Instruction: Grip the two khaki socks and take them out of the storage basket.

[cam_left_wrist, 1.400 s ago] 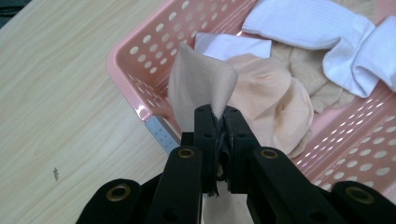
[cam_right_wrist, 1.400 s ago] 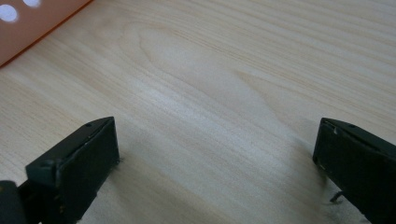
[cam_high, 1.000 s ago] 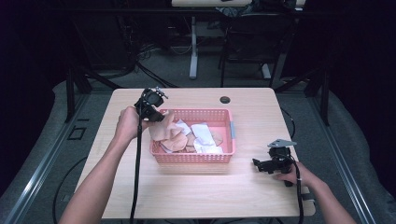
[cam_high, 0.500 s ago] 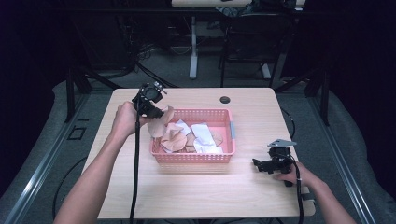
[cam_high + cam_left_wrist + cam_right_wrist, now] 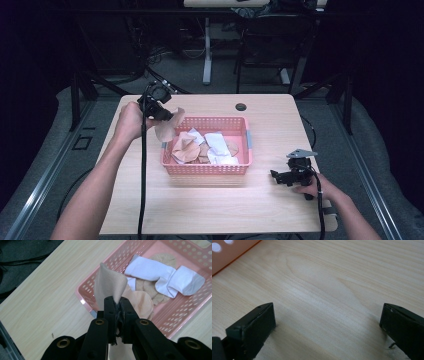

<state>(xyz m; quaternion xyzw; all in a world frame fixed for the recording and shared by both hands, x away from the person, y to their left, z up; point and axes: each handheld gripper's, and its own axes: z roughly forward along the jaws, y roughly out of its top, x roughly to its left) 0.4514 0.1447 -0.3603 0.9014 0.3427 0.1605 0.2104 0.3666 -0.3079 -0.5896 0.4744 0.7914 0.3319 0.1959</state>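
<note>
Left tongs (image 5: 167, 116) are clenched on a beige sock (image 5: 167, 129), which hangs at the pink basket's (image 5: 246, 140) nine o'clock rim, lifted clear of the pile. In the left gripper view the beige sock (image 5: 110, 287) is pinched tight between the black jaws, its cuff folding over above them. One basket on the table (image 5: 210, 210). Inside it, two white socks (image 5: 165, 277) lie side by side, and several more beige ones (image 5: 142, 302) are heaped beneath; the exact count in the heap can't be told. Right tongs (image 5: 278, 176) rest at the basket's four o'clock, jaws spread wide over bare wood, gripping nothing. The table is pale wood grain, with one dark round grommet (image 5: 241, 107) at twelve o'clock. Beyond it the room is dim: grey floor, black frame legs, cables.
</note>
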